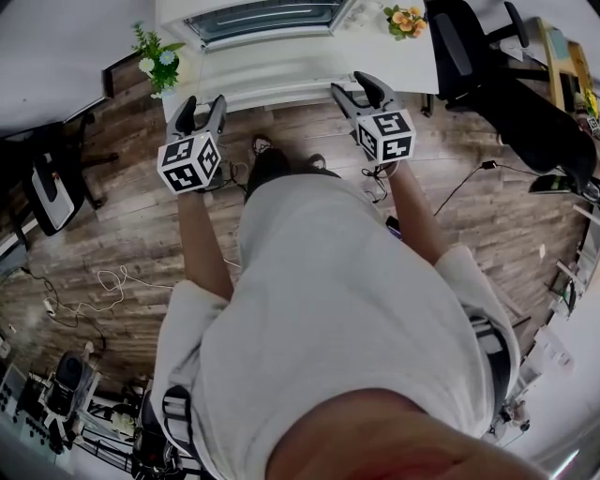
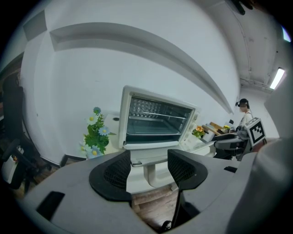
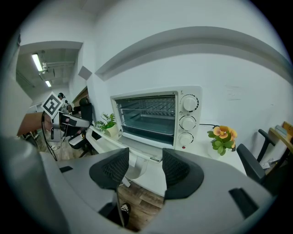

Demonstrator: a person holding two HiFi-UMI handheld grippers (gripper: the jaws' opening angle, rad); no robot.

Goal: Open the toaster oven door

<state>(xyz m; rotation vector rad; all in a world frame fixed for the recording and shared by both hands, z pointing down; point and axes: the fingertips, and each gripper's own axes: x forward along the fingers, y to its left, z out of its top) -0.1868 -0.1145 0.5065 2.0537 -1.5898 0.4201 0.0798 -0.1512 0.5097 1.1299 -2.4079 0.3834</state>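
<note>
The white toaster oven [image 2: 155, 119] stands on a white table against the wall, and its rack and dark inside show. Its glass door [image 1: 265, 17] lies folded down toward me, the handle bar [image 2: 139, 162] at its front edge. My left gripper [image 2: 149, 157] hangs just short of that handle, jaws open and nothing between the pads. In the head view the left gripper [image 1: 203, 101] is over the floor before the table edge. My right gripper [image 1: 352, 84] hovers at the table's front, also open and empty. In the right gripper view the oven [image 3: 155, 116] sits beyond the right gripper [image 3: 145, 157].
A pot of blue and white flowers [image 1: 155, 61] stands left of the oven, and orange flowers [image 1: 405, 19] stand on its right. A black office chair [image 1: 469, 47] is at the right of the table [image 1: 300, 67]. Cables [image 1: 103, 281] lie on the wooden floor.
</note>
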